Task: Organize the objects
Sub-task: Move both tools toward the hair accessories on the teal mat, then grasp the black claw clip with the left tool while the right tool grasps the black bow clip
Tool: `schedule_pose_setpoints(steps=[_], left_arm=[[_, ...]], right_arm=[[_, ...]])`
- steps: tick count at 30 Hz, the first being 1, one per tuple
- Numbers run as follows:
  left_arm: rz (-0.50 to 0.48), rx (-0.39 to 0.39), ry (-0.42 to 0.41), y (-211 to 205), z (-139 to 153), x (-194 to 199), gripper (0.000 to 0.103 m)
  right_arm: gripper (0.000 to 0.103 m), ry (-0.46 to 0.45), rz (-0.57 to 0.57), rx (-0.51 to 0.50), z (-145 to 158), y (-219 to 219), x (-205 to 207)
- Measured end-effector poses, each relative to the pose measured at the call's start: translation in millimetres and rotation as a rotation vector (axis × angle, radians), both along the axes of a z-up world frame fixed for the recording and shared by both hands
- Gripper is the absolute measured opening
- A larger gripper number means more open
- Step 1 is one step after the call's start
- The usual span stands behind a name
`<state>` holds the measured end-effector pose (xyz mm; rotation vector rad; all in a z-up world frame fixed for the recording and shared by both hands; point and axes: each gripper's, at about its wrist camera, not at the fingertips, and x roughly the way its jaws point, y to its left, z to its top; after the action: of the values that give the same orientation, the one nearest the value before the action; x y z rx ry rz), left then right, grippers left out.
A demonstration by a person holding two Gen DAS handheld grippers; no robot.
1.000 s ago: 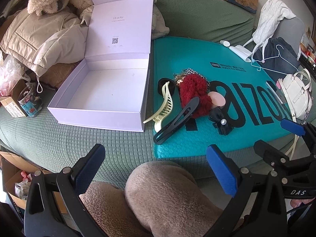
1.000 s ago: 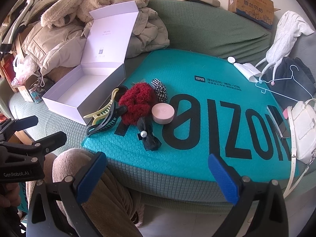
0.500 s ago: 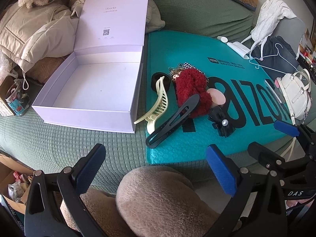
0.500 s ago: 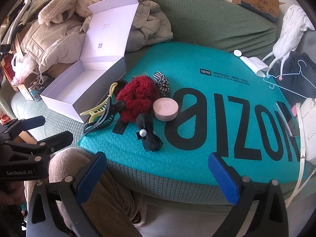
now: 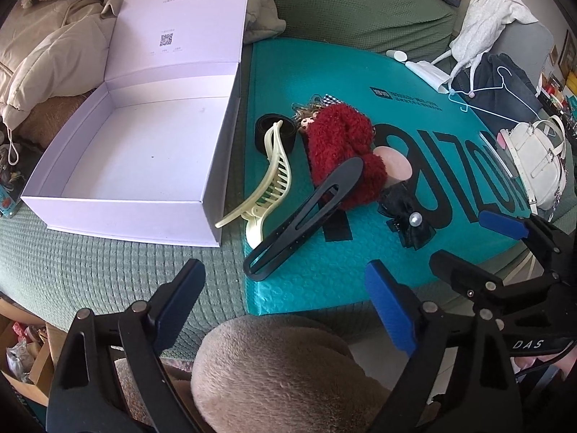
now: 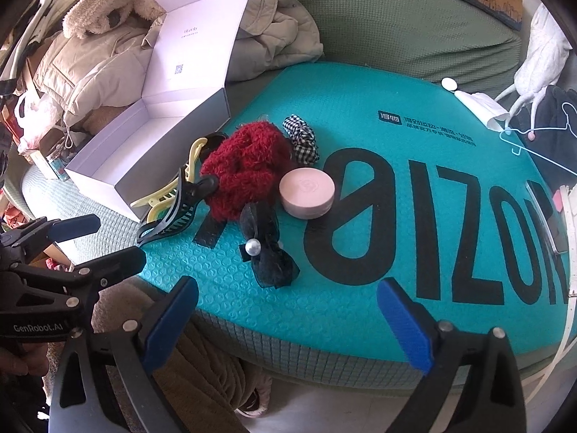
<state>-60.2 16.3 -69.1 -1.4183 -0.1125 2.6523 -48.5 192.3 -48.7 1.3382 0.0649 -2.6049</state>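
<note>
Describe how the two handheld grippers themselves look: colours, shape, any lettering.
Both are black plastic frames with silver rivets, each ending in two fingers faced with blue pads. The left gripper carries white "GenRobot.AI" lettering on its side, readable in the right wrist view. The right gripper shows white "DAS" lettering in the left wrist view. No cables are visible. No sleeves show.

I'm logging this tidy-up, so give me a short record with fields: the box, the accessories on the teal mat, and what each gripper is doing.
box: white box, lid open, nothing inside
mat: teal mat on the green sofa, right of the box
clips: cream claw clip and black long clip, nearest the box
others: red scrunchie, checked scrunchie, pink round case, black pearl bow
left gripper: open, empty
right gripper: open, empty
</note>
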Motion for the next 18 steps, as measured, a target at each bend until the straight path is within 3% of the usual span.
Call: schedule_pose_setpoints(steps=[13,18], left_arm=[[-0.038,-0.001,-0.029,8.8,-22.6,-23.7,0.078],[-0.047,0.003,-0.039,13.2,-30.0,-31.3,0.069]], right_arm=[[0.087,-0.048,0.046,-0.036,-24.6,-2.3,-22.5],[0.080,-0.052,0.071,-0.041,-30.0,-5.9,-28.1]])
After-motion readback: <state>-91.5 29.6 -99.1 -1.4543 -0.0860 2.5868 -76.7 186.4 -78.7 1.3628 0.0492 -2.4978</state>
